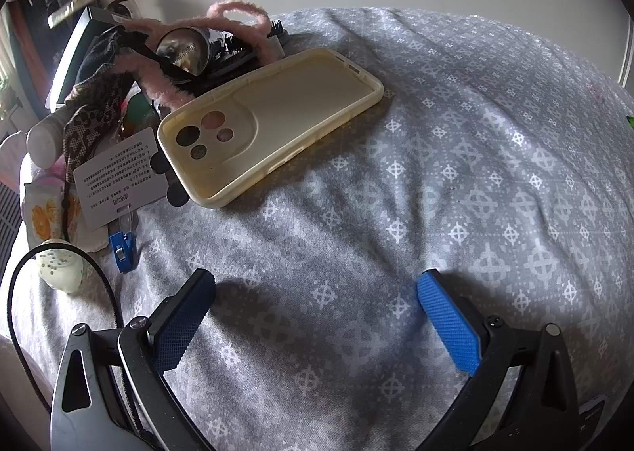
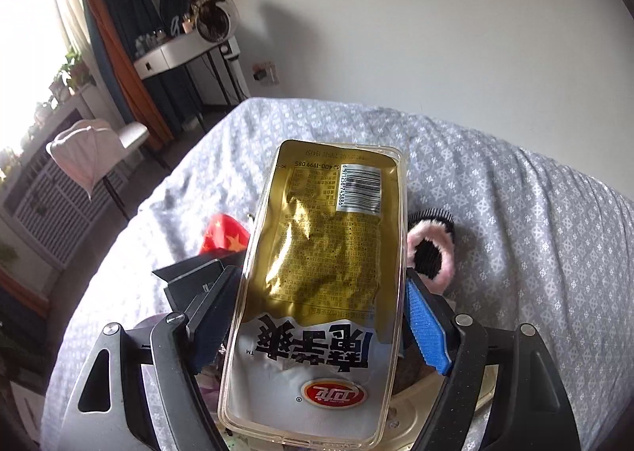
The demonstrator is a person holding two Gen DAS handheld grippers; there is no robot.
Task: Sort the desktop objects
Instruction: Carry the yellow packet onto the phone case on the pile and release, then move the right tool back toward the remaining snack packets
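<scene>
Two grippers work a cluttered grey patterned bedspread [image 1: 455,158] in a sorting job that looks barely begun. On the right gripper [image 2: 321,326], the fingers are clamped across a clear phone case [image 2: 313,312] that holds a gold-and-white snack packet [image 2: 329,253]; the case runs forward between the pads and well past their tips, lifted clear of the bedding, probably on its way to a group of like items. Its barcode reads 6 971258 743886, with "400-1999 085" printed nearby, large Chinese characters on the white band and a red oval logo nearest the camera; the small print is too fine to make out. Beyond the right fingertip lies a pink fluffy hair clip [image 2: 432,249]; beyond the left fingertip, a red item with yellow stars [image 2: 224,239].

The left gripper [image 1: 317,304] hovers with fingers wide apart and nothing between them, above bare bedspread. Ahead of its tips, toward the left, a cream phone case [image 1: 285,114] lies inner side up, away from the heap, perhaps already set aside as the first of a case pile. Left of the left finger sits the unsorted heap: a white printed card [image 1: 119,177] with Chinese text too small to read, a blue clip [image 1: 123,250], and a dark cylindrical container [image 1: 184,51] wrapped in pink fluffy cord [image 1: 245,13].
</scene>
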